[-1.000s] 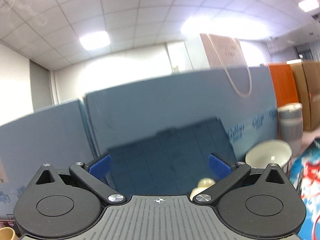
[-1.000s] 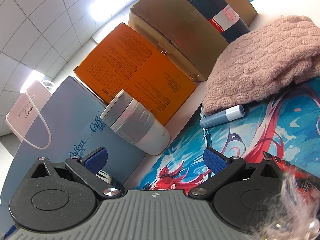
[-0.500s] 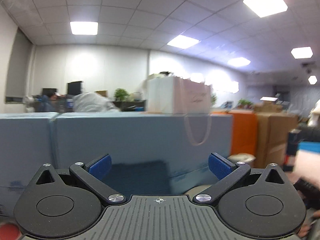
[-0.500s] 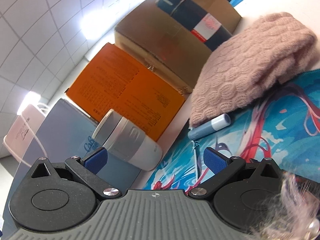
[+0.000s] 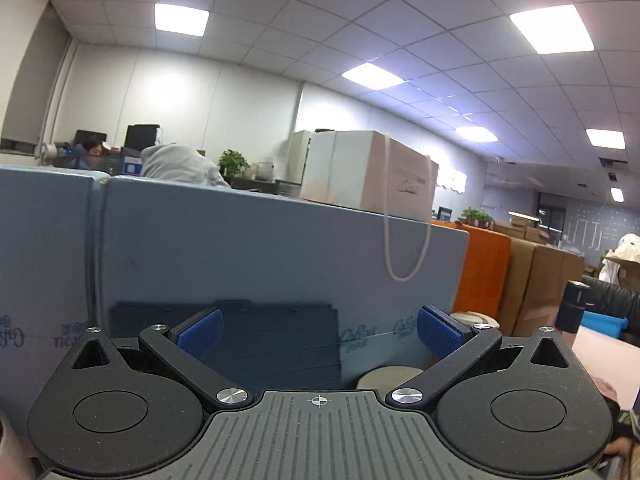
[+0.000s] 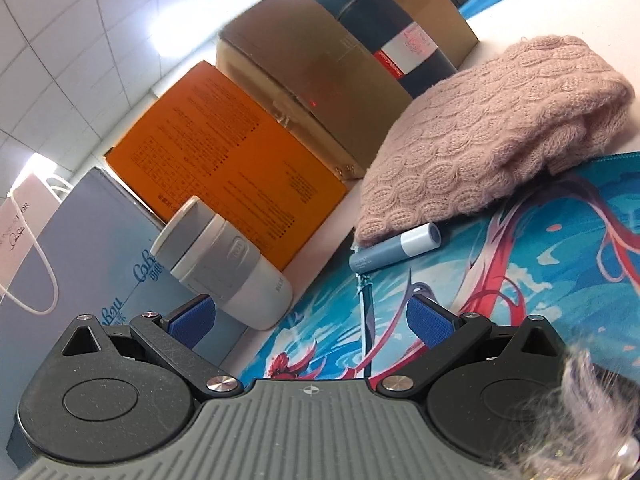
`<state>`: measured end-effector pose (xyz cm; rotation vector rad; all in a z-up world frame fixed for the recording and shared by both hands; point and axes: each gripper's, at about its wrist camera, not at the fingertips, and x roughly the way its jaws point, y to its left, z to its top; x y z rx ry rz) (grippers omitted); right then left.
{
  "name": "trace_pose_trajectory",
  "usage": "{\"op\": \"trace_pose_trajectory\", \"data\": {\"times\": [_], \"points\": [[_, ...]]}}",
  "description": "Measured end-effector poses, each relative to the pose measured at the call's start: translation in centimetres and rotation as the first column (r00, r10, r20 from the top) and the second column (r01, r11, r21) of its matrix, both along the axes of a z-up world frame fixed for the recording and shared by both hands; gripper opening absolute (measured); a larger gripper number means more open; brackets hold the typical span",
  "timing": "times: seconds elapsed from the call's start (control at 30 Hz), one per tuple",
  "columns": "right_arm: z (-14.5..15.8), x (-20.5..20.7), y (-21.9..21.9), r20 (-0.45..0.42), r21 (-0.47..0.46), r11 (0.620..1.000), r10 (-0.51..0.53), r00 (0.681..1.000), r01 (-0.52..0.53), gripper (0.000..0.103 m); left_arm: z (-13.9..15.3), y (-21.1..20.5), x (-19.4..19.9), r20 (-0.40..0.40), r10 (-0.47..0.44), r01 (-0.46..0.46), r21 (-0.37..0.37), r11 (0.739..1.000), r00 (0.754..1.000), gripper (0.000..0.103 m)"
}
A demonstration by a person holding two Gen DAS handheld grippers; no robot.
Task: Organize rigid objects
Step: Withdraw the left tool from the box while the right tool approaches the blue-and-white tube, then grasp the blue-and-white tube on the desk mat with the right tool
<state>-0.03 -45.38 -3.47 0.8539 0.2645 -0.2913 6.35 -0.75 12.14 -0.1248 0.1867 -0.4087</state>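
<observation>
Left gripper: jaws spread wide, nothing held between the blue pads; the view is directed level at a grey-blue box, against which a dark panel is seen. A round rim is partly visible just beyond the right finger; its identity cannot be told. A white bag is set on top of the box, with an orange box and cardboard boxes ranged to the right.

Right gripper: jaws likewise spread and empty, held low over a printed mat. Nearest the left pad a mug is shown, at the mat's far edge beside the orange box. A tube is seen lying on the mat, one end just beside a knitted hat. A dark flask is placed behind the hat, against a cardboard box.

Handling, as judged: the mug is taken to be stiff and smooth, possibly fragile; its banded middle would best be spanned across the body. The tube is judged light, rigid and liable to roll; it would best be pinched across its middle. The flask is likely heaviest and slippery, and would be gripped around its body. The hat is soft and is not counted among the rigid objects
</observation>
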Motion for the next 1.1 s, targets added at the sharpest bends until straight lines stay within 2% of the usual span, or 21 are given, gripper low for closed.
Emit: {"op": "trace_pose_trajectory", "data": {"times": [0.07,0.1,0.2,0.3,0.43,0.5,0.6,0.7,0.87,0.97,1.03,1.1], "points": [[1.0,0.9,-0.4,-0.103,-0.026,0.996,0.086,0.991,-0.089,0.103,0.0,0.3,-0.6,0.025,-0.024,0.023,0.036,0.999,0.999,0.103],[1.6,1.1,-0.4,-0.151,-0.069,0.991,0.104,0.983,-0.115,0.103,0.0,0.5,-0.8,0.038,-0.048,0.046,0.045,0.998,0.998,0.103],[3.0,1.7,0.2,-0.233,-0.221,0.969,0.057,0.971,-0.11,0.103,-0.1,0.8,-1.0,0.05,-0.093,0.091,0.035,0.995,0.994,0.103],[2.9,2.9,0.0,-0.281,-0.227,0.973,-0.032,0.959,-0.034,0.103,-0.2,0.7,-0.8,0.04,-0.077,0.076,0.04,0.996,0.996,0.103],[2.3,4.7,-0.3,-0.277,-0.153,0.987,-0.085,0.957,0.043,0.103,-0.3,0.8,-0.6,0.03,-0.076,0.075,0.037,0.996,0.997,0.103],[1.9,5.8,-0.2,-0.306,-0.157,0.985,-0.112,0.945,0.066,0.103,-0.5,0.6,-0.3,0.016,-0.089,0.088,0.033,0.996,0.996,0.103],[1.5,7.4,0.2,-0.348,-0.205,0.973,-0.17,0.922,0.102,0.103,-0.9,0.0,0.4,-0.018,-0.108,0.109,0.03,0.994,0.994,0.103],[1.4,8.3,0.5,-0.38,-0.241,0.961,-0.22,0.899,0.133,0.103,-1.3,-0.9,0.7,-0.041,-0.103,0.105,0.061,0.993,0.994,0.103],[1.0,10.1,1.3,-0.427,-0.33,0.927,-0.314,0.848,0.176,0.102,-1.6,-1.9,0.5,-0.045,-0.136,0.14,0.083,0.987,0.99,0.103],[0.6,11.0,1.7,-0.444,-0.404,0.888,-0.399,0.802,0.219,0.096,-1.6,-2.0,0.4,-0.043,-0.153,0.156,0.075,0.985,0.987,0.103],[0.2,11.3,1.9,-0.441,-0.439,0.867,-0.436,0.785,0.235,0.094,-1.5,-2.1,0.4,-0.042,-0.164,0.166,0.069,0.984,0.986,0.103],[-0.1,11.7,2.1,-0.441,-0.477,0.847,-0.463,0.769,0.236,0.086,-1.6,-2.1,0.4,-0.042,-0.168,0.171,0.066,0.983,0.985,0.103]]}}
